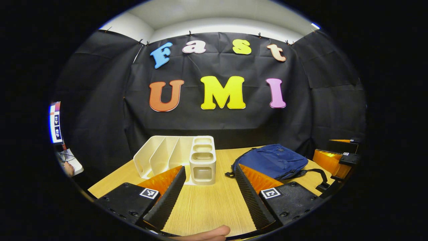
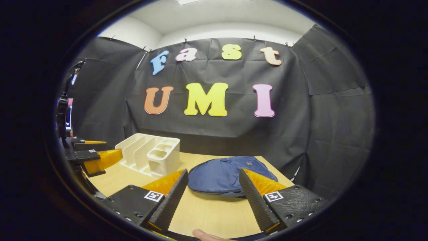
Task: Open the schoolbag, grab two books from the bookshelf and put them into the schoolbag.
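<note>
Both tools are held low over the wooden table [image 1: 204, 204] with nothing between their fingers, as suits a start from which either the bag or the rack can be reached. The left gripper [image 1: 209, 197] is spread wide, its jaws parted and empty, and is aimed at the gap between rack and bag. The right gripper [image 2: 211, 197] is likewise released and empty, and is pointed straight at the schoolbag [image 2: 227, 174], which is probably the first thing to be handled, since the bag must be opened before anything goes in.

In the left gripper view the schoolbag [image 1: 272, 161] is found at about 2 o'clock from the fingers, the white bookshelf [image 1: 177, 159] at about 11 o'clock. In the right gripper view the bookshelf [image 2: 150, 153] is seen at 10 o'clock, with the other gripper near it at 9 o'clock.

The schoolbag is a navy fabric backpack, laid flat on the table and slumped, with a dark strap trailing toward its right side. It appears closed; the zip cannot be made out. The rack's upright slots are seen without books in them, so where the books lie cannot be told.
</note>
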{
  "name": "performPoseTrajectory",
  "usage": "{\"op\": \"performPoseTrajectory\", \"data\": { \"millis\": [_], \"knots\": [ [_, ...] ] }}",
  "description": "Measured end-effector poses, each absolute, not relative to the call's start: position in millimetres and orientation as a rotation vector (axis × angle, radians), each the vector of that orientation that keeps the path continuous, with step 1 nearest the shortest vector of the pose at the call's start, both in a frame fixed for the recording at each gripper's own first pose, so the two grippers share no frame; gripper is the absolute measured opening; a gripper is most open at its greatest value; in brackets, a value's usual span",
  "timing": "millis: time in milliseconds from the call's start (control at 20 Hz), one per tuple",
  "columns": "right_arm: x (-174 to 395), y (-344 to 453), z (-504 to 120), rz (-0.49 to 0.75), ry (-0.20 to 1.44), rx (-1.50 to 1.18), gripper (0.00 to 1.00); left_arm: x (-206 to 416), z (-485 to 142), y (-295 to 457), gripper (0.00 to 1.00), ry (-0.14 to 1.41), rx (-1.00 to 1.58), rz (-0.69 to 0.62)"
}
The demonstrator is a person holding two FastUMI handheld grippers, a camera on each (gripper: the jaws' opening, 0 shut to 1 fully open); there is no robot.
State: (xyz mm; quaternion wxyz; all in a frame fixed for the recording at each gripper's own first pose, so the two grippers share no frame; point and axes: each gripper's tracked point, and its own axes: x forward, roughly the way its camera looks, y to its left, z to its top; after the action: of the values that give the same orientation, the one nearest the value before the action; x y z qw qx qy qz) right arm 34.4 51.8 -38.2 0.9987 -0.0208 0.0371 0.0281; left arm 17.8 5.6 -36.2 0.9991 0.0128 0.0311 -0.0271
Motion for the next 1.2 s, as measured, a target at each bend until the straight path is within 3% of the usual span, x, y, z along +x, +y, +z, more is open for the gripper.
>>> {"op": "performPoseTrajectory", "data": {
  "millis": [1200],
  "knots": [
    [38, 51, -44, 0.054, 0.091, -0.058, 0.94, 22, -41, 23, 0.95, 0.089, 0.005, 0.003]
  ]
}}
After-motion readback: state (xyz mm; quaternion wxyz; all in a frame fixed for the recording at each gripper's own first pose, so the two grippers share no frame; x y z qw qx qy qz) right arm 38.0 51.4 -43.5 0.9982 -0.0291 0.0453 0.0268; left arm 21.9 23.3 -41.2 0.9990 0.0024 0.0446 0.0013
